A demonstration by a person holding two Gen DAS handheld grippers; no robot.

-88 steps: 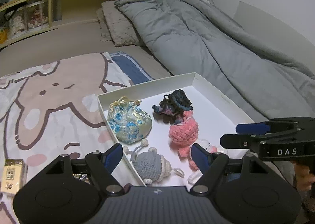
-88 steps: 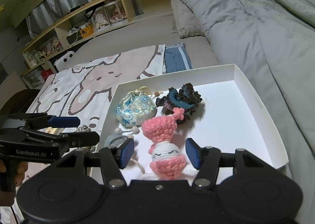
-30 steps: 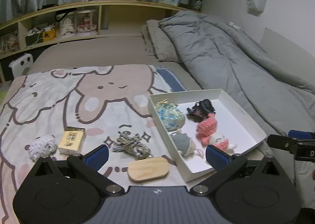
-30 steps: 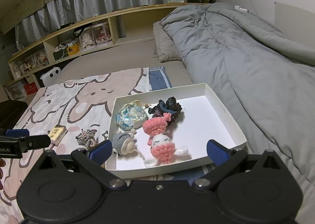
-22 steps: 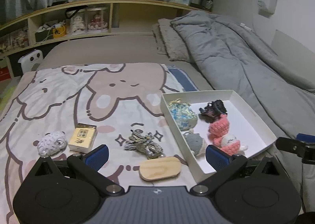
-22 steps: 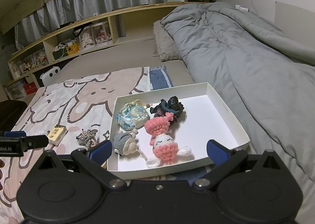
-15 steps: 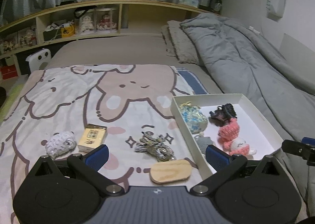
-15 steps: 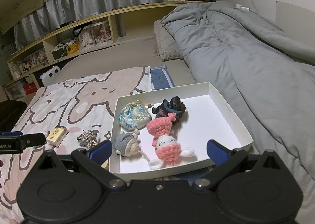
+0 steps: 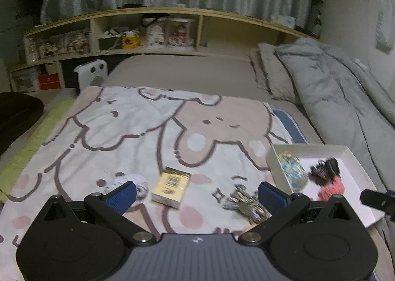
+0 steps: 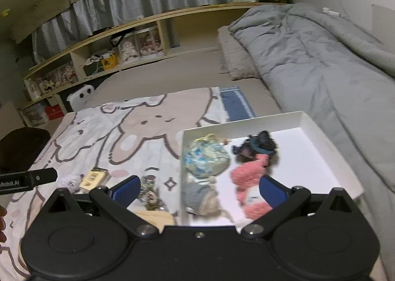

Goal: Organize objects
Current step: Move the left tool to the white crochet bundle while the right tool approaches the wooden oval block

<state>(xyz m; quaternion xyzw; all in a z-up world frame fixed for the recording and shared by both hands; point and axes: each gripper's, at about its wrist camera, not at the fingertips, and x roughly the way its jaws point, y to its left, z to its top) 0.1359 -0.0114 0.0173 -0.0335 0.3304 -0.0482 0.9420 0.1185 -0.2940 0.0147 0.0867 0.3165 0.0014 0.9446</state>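
A white box point(image 10: 328, 147) on the bed holds a blue floral pouch point(image 10: 206, 158), a dark crochet piece point(image 10: 256, 146), pink crochet toys point(image 10: 246, 174) and a grey crochet toy point(image 10: 200, 198); its rim also shows in the left wrist view point(image 9: 355, 157). On the cartoon blanket point(image 9: 138, 132) lie a yellow card box point(image 9: 170, 183), a white-grey knit ball point(image 9: 138, 181), a striped cord bundle point(image 9: 246, 203) and a wooden piece point(image 10: 155, 218), partly hidden. My left gripper point(image 9: 197, 194) is open and empty above the card box. My right gripper point(image 10: 198, 188) is open and empty above the box's left edge.
A grey duvet point(image 10: 321, 58) and a pillow point(image 9: 274, 75) lie on the right of the bed. A wooden shelf point(image 9: 148, 33) with toys and boxes runs along the back wall. A white fan heater point(image 9: 91, 75) and a dark chair point(image 9: 17, 113) stand at the left.
Both grippers have pulled back from the box and opened wide. The left view has swung left over the blanket items. The right view has also shifted left.
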